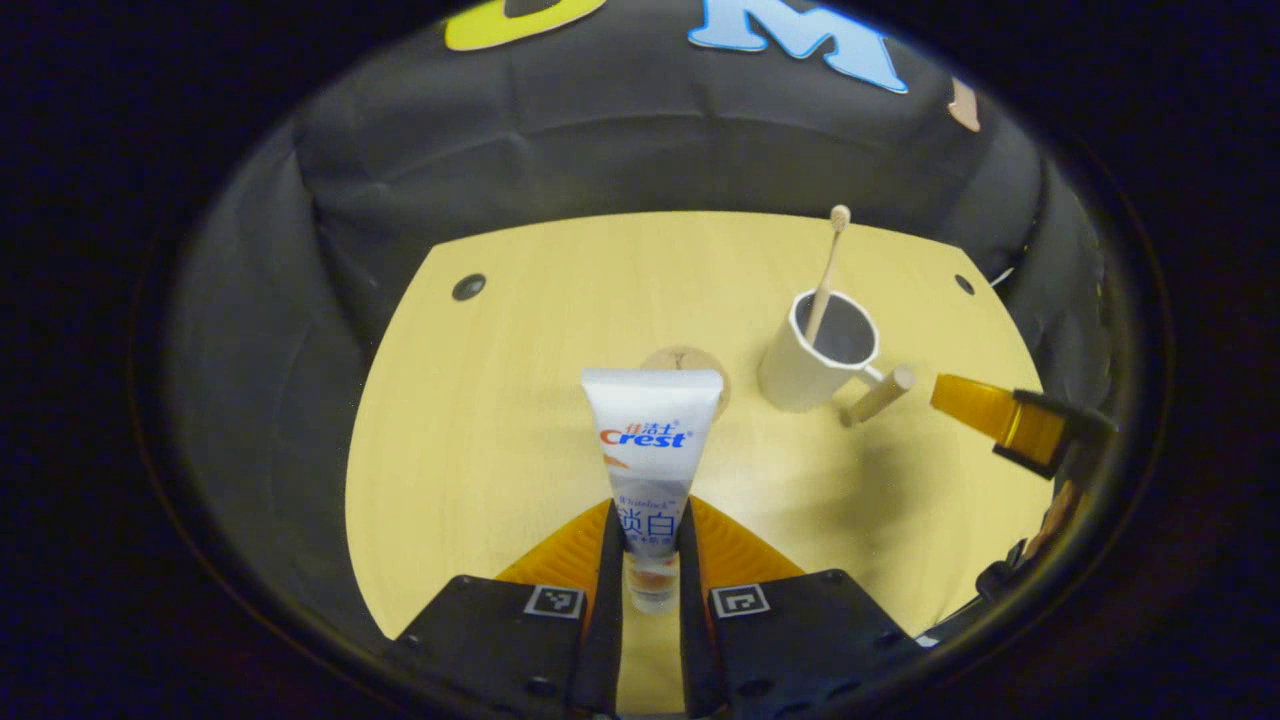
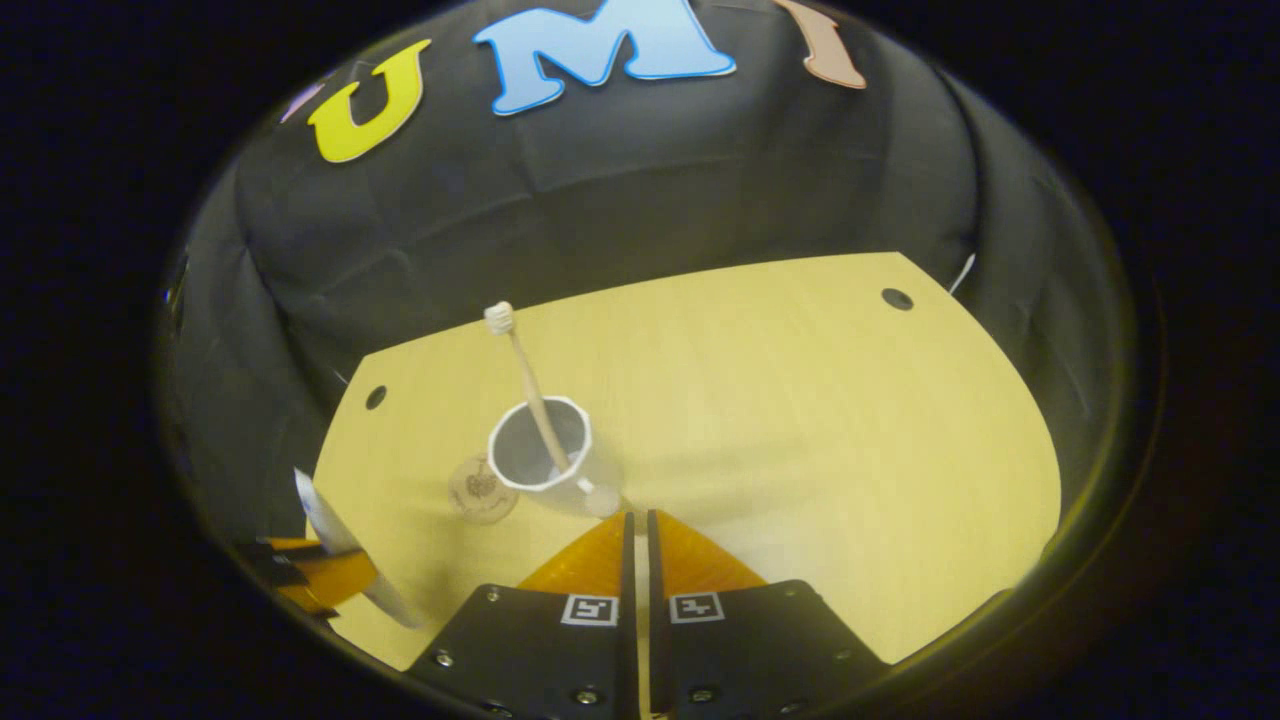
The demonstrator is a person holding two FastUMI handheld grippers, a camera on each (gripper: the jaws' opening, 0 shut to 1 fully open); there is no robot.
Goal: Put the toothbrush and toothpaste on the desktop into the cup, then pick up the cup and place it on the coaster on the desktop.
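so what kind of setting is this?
Likely a staged recording booth, not a real bathroom: a bare wooden desktop backed by black cloth, with just a cup, toothbrush, toothpaste and coaster laid out.

The toothpaste (image 1: 652, 440) is a white tube with red and blue print and a clear cap, standing upright off the desk (image 1: 480, 440) with its flat crimped end up and its cap end low between two fingers. The cup (image 1: 822, 352) is white, faceted, with a wooden peg handle, and stands upright toward the desk's far right corner. The toothbrush (image 1: 826, 275) is pale wood with a light head; it leans in the cup, head up, against the rim. The coaster (image 2: 483, 489) is a round wooden disc lying flat on the desk, just beside the cup, partly hidden behind the tube.
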